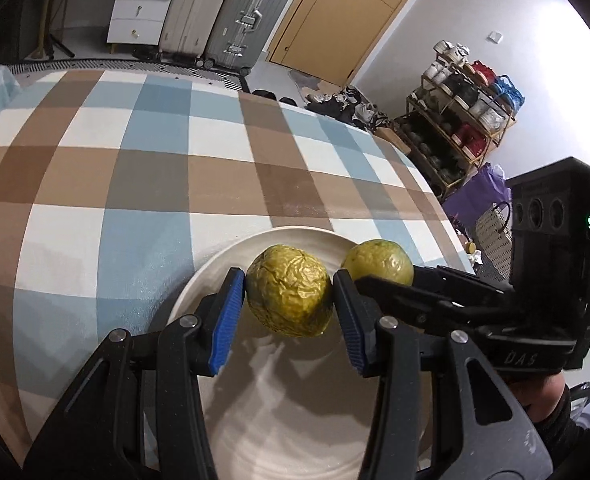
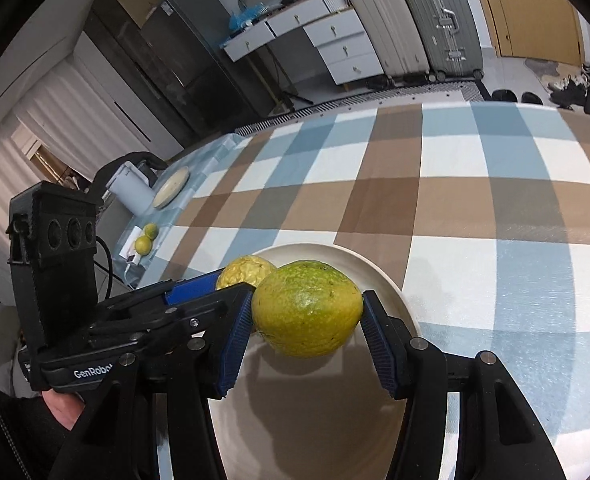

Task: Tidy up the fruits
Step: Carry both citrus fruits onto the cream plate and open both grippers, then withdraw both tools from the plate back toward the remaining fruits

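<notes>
A white plate [image 1: 223, 256] lies on the checked tablecloth. My left gripper [image 1: 289, 302] is shut on a wrinkled yellow-green fruit [image 1: 289, 294] and holds it just over the plate. My right gripper [image 2: 307, 316] is shut on a smoother green fruit [image 2: 307, 312], also over the plate [image 2: 375, 276]. The two fruits sit side by side. The green fruit shows in the left wrist view [image 1: 377, 262] beside the right gripper's fingers [image 1: 415, 292]. The wrinkled fruit [image 2: 245, 272] shows in the right wrist view behind the left gripper's blue pad [image 2: 191, 288].
Two small green fruits [image 2: 147, 238] lie at the table's far left edge, near a second plate [image 2: 171, 186] and a pale container [image 2: 131, 188]. Suitcases [image 1: 223, 12], drawers, a door and a shelf rack [image 1: 463, 112] stand beyond the table.
</notes>
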Demonstrator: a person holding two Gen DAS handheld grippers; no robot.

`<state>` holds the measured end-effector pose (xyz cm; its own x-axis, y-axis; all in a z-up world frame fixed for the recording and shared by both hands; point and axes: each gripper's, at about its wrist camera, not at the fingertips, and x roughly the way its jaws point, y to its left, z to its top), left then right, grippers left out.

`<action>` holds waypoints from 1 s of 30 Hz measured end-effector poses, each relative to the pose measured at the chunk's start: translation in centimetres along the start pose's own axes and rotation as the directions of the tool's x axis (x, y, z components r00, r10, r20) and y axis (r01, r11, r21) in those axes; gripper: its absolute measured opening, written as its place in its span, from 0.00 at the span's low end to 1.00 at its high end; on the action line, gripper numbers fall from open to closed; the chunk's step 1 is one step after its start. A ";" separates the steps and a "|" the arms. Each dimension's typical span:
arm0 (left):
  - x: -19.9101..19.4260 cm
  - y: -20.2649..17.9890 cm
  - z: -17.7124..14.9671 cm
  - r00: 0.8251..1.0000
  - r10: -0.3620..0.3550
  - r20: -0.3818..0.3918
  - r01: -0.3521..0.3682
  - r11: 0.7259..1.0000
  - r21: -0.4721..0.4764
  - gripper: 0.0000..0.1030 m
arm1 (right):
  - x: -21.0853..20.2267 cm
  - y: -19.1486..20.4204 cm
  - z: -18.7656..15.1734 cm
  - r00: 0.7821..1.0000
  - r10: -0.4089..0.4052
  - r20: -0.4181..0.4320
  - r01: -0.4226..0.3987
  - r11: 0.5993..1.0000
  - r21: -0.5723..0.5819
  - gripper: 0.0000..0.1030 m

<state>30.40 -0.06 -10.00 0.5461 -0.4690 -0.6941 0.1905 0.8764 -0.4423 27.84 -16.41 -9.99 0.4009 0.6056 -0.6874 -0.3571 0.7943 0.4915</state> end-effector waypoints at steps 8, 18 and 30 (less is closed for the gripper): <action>0.3 -0.1 0.2 0.999 0.048 0.007 -0.049 0.999 0.015 0.43 | 0.9 -0.3 0.1 0.999 -0.050 0.003 0.050 0.999 0.009 0.56; -4.7 -1.3 -0.3 0.992 0.098 0.084 -0.099 0.995 0.014 0.77 | -3.9 0.7 -1.0 0.991 -0.038 0.130 0.036 0.999 0.014 0.87; -13.3 -5.7 -3.7 0.936 0.277 0.217 -0.299 0.952 0.071 0.95 | -11.9 4.2 -5.6 0.952 -0.120 0.281 0.133 0.991 -0.027 0.99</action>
<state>19.05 0.80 -0.34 0.7412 -0.1720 -0.6489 0.0758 0.9819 -0.1737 16.81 -20.53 -2.74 0.6620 0.4945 -0.5632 -0.3231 0.8663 0.3809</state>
